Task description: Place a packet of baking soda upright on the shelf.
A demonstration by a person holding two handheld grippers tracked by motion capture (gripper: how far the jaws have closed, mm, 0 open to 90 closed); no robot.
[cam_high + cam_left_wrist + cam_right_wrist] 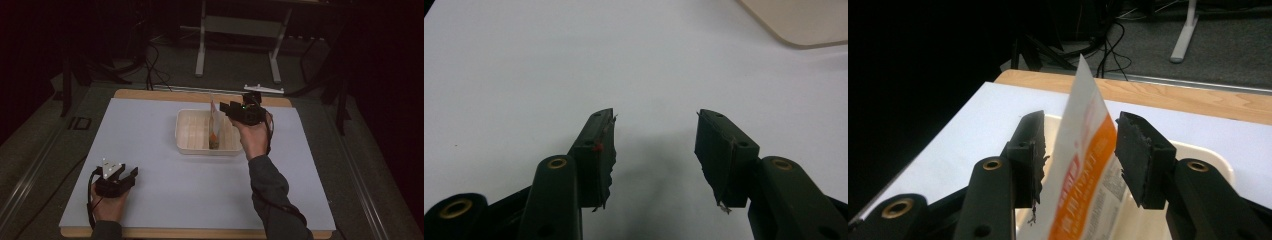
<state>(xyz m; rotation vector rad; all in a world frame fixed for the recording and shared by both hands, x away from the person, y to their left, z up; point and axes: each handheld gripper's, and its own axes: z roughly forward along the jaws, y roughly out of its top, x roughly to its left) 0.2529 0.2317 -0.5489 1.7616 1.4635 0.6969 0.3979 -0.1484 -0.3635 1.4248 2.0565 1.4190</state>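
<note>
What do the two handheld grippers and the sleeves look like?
Both grippers, left and right, are black with two blocky jaws, worn pads and brass-ringed pivot holes. The left carries a grey three-cornered plate and a black cable. Dark grey sleeves.

light: dim room, black surroundings, pale tabletop [165,165] brightest | shadows: soft, faint under the left claw [655,145] | glare: none | focus: high view soft and grainy; packet [1083,165] blurred close up in right gripper view | edges: dark falloff
</note>
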